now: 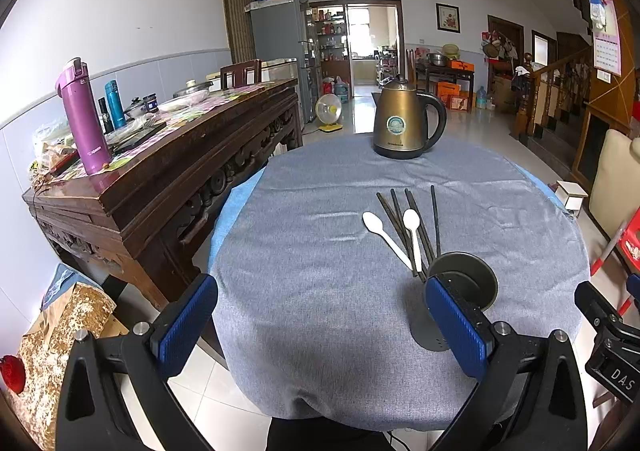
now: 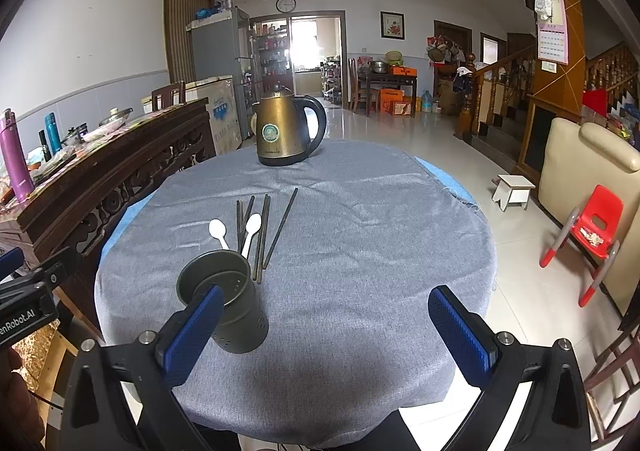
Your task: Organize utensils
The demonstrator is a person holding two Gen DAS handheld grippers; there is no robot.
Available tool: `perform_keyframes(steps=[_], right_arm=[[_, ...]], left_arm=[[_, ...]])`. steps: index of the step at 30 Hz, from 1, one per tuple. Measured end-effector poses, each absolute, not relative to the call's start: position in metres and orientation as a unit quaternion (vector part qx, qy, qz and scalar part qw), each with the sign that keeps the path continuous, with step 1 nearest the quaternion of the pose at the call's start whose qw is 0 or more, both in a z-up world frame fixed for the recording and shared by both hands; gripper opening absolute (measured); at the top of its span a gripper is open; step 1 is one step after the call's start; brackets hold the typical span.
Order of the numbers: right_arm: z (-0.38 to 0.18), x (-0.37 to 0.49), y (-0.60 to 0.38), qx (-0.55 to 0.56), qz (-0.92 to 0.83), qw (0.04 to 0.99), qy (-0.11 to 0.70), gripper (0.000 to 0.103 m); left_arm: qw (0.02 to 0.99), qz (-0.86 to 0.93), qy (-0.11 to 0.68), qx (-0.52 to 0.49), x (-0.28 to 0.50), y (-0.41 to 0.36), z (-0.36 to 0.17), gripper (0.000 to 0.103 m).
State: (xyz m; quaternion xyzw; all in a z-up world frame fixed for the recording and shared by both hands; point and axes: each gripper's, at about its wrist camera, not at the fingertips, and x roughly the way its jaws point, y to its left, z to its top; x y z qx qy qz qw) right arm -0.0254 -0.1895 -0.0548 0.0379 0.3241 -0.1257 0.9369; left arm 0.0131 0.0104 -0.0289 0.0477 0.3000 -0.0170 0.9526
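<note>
Where lettering can be read, "DAS" shows on the right gripper (image 1: 612, 335) and "enRobot.AI" on the left gripper (image 2: 28, 291); the round label on the kettle (image 2: 286, 127) is too small to read. Both grippers hang wide apart over the near edge, empty and touching nothing. On the grey tablecloth (image 2: 360, 243) the dark holder (image 2: 228, 303) stands upright, with black chopsticks (image 2: 262, 235) and two white spoons (image 2: 218, 231) lying just beyond it. A carved wooden sideboard (image 1: 160, 187) stands alongside on the left.
</note>
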Motion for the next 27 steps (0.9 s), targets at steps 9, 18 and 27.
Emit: perform_keyframes(steps=[9,18,27], right_arm=[[-0.057,-0.023,-0.187,0.036,-0.124,0.936,0.329,0.103],[-0.059,-0.021,-0.186,0.034,-0.122,0.935,0.332,0.103],[-0.063,-0.013,-0.19,0.035,-0.126,0.931,0.34,0.103]], left_arm=[[0.951,-0.019,0.303,0.049,0.015,0.01,-0.031,0.103],[0.951,-0.02,0.306,0.05,0.016,0.01,-0.032,0.103],[0.948,-0.021,0.315,0.047,0.023,0.009,-0.039,0.103]])
